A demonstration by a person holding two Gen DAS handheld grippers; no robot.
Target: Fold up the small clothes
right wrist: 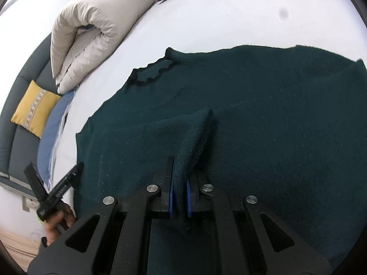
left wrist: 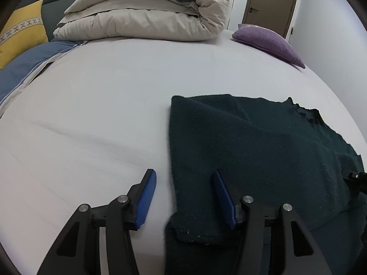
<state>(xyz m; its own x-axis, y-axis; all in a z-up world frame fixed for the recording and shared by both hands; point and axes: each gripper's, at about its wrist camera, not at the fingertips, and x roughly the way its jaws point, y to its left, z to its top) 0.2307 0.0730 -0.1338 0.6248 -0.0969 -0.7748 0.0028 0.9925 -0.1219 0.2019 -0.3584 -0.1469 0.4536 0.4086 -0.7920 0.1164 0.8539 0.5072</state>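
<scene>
A dark green knitted sweater lies spread on the white bed sheet, its left part folded over. My left gripper is open, its jaws astride the sweater's left edge, low over the bed. In the right wrist view the sweater fills the middle, neckline towards the upper left. My right gripper is shut on a raised ribbed fold of the sweater, likely a sleeve cuff. The left gripper shows at the sweater's left edge, held by a hand.
A rolled beige duvet lies at the far side of the bed. A purple cushion sits at the far right, a yellow cushion and blue pillow at the left. A door stands behind.
</scene>
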